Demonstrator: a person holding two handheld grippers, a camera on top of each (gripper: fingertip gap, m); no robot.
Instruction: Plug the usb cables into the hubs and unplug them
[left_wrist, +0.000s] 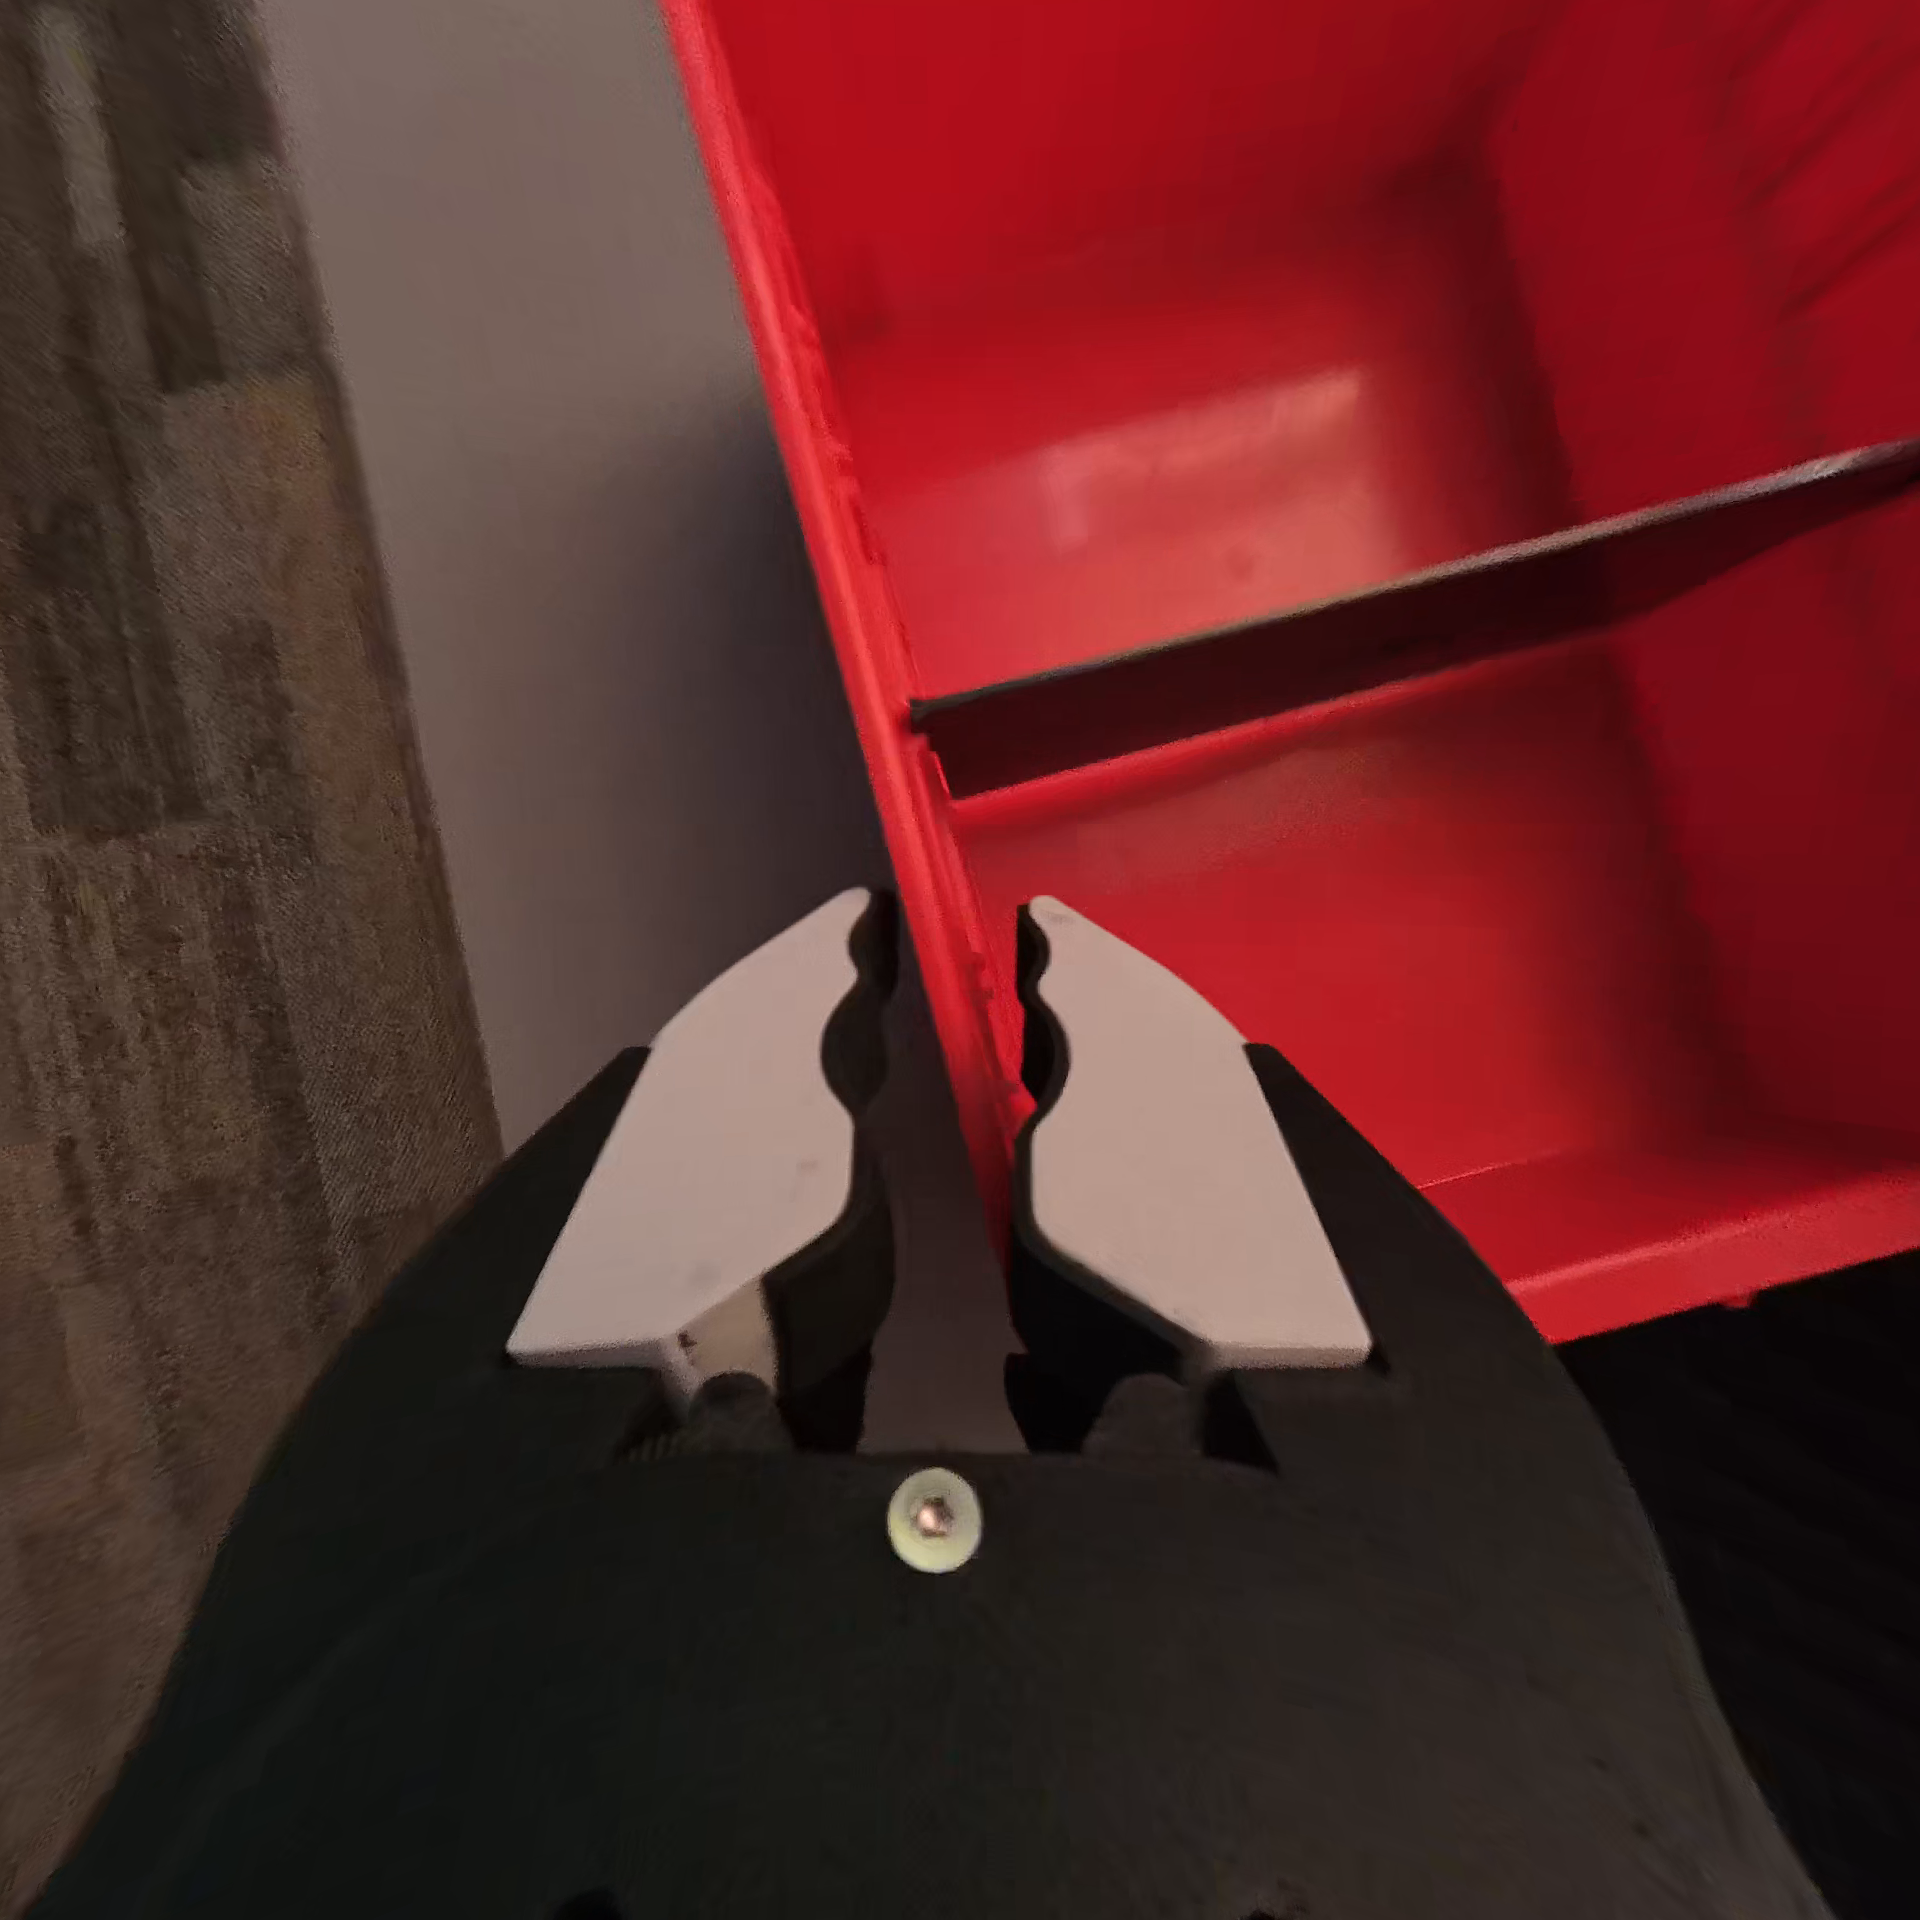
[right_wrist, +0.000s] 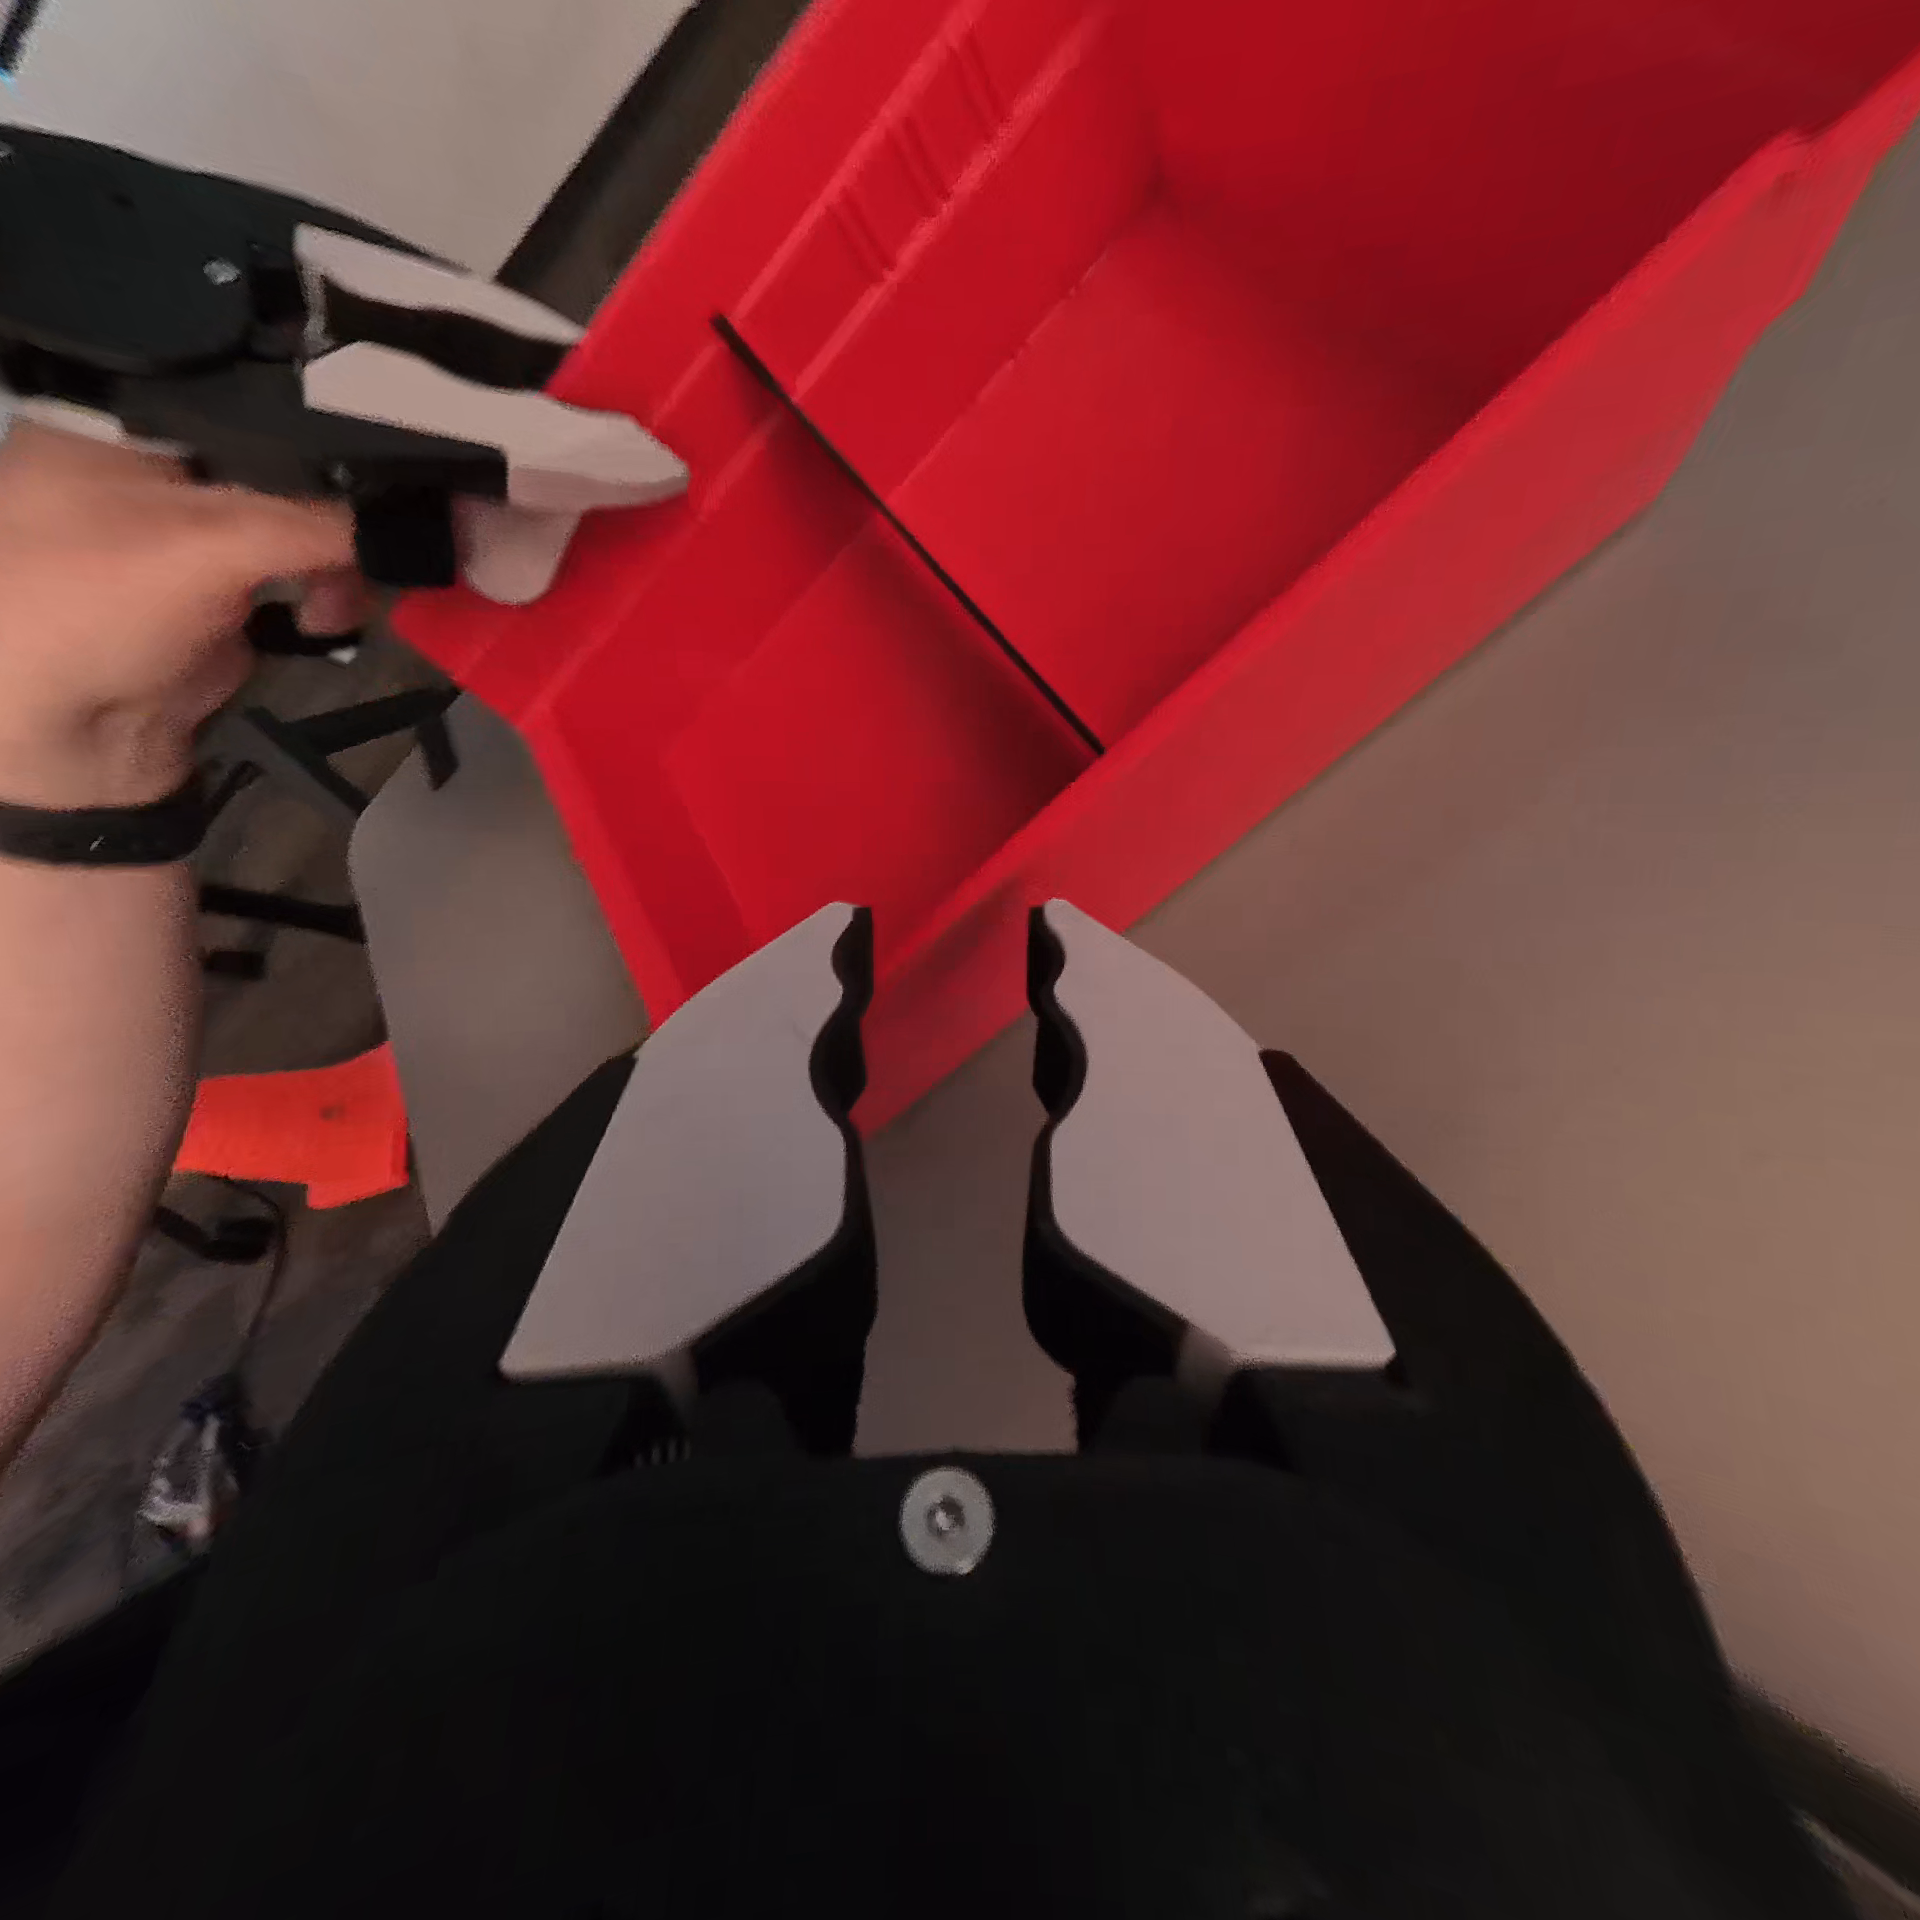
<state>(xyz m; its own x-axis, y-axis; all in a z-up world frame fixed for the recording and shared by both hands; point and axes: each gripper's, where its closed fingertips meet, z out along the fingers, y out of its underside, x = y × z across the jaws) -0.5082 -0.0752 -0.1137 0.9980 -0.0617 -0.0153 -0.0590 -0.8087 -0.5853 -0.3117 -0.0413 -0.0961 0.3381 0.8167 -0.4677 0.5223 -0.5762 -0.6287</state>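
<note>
No USB cable or hub shows in either view. A red plastic bin (left_wrist: 1299, 987) with a thin black divider (left_wrist: 1455, 592) across it is empty inside. My left gripper (left_wrist: 951, 904) has its jaws partly apart astride the bin's left wall near a corner, and the wall touches the right finger. My right gripper (right_wrist: 948, 914) is also partly open, and the bin's (right_wrist: 1143, 468) opposite rim crosses between its fingertips at a slant. The divider (right_wrist: 914, 540) and the left gripper (right_wrist: 623, 416) at the far wall also show in the right wrist view.
The bin stands on a pale table (right_wrist: 1558, 935). Brown carpet (left_wrist: 156, 831) lies beyond the table's left edge. A person's hand (right_wrist: 125, 582) holds the left gripper. An orange object (right_wrist: 291, 1143) and black frame parts lie below the table edge. The tips of one gripper are about 20 cm away from the tips of the other.
</note>
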